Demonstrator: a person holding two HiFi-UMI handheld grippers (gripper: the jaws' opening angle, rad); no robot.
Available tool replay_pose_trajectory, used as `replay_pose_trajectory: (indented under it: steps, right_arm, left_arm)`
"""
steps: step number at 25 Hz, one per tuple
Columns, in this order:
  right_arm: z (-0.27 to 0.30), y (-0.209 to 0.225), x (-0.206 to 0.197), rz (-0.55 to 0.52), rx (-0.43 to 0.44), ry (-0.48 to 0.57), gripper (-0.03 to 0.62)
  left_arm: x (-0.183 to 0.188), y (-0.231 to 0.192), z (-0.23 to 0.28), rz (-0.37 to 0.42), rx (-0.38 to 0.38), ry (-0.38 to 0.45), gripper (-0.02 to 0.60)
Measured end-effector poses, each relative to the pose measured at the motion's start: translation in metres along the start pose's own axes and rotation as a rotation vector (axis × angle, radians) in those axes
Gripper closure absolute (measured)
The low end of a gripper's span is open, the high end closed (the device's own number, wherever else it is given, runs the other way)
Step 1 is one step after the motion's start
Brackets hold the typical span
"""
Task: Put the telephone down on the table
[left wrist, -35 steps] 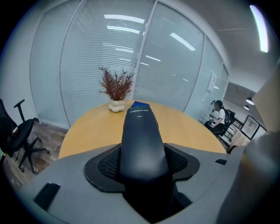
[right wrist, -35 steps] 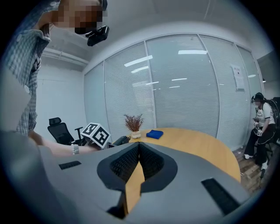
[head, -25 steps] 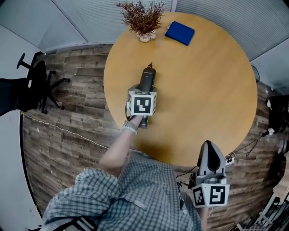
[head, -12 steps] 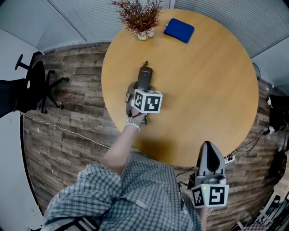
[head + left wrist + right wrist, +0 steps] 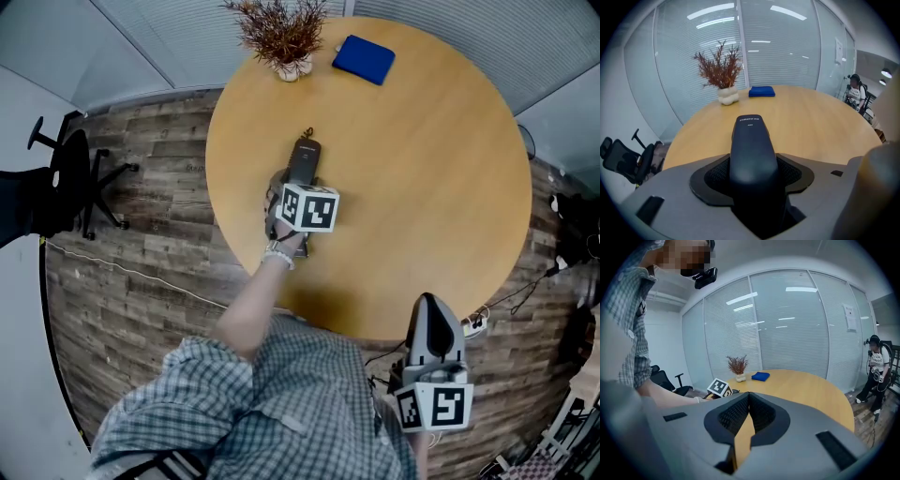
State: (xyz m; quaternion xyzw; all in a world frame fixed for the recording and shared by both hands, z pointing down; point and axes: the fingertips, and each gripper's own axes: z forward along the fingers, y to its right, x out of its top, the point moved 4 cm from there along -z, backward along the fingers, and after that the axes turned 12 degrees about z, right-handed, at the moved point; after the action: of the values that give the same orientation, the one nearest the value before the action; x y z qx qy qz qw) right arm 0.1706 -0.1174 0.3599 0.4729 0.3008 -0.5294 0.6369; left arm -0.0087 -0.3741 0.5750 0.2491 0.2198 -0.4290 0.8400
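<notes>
Black telephone (image 5: 752,154) clamped between the left gripper (image 5: 300,186) fingers (image 5: 670,199) over the wooden worktop (image 5: 422,169) — right gripper (image 5: 434,319) fingers (image 5: 801,441) closed, empty.

round table (image 5: 422,187), potted plant (image 5: 284,39), blue pouch (image 5: 364,59)

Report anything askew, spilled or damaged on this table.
Nothing stands out. The telephone sits straight in the left gripper over the table; the potted plant stands upright and the blue cloth lies flat.

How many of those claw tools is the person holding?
2. The left claw, over the round wooden table, grips a black telephone handset; the right claw hangs shut, empty, beyond its near edge.
</notes>
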Motion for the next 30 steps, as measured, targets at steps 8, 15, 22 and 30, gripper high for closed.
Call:
replay_pose_trajectory:
  steps: [8, 15, 22, 30]
  right_arm:
    - [-0.006, -0.002, -0.002, -0.004, 0.001, -0.004, 0.586]
    - [-0.009, -0.007, -0.003, -0.011, 0.013, -0.002, 0.586]
    - [-0.012, -0.012, -0.003, -0.023, 0.028, 0.004, 0.586]
    - [-0.015, -0.024, 0.002, -0.043, 0.072, 0.040, 0.586]
  left_arm:
    - [-0.002, 0.003, 0.003, -0.023, -0.027, 0.024, 0.298]
    - [-0.001, -0.001, -0.001, -0.039, -0.081, 0.053, 0.288]
    - [0.007, -0.008, -0.021, -0.073, -0.096, 0.124, 0.281]
    - [0.035, -0.013, -0.079, -0.072, -0.089, 0.305, 0.281]
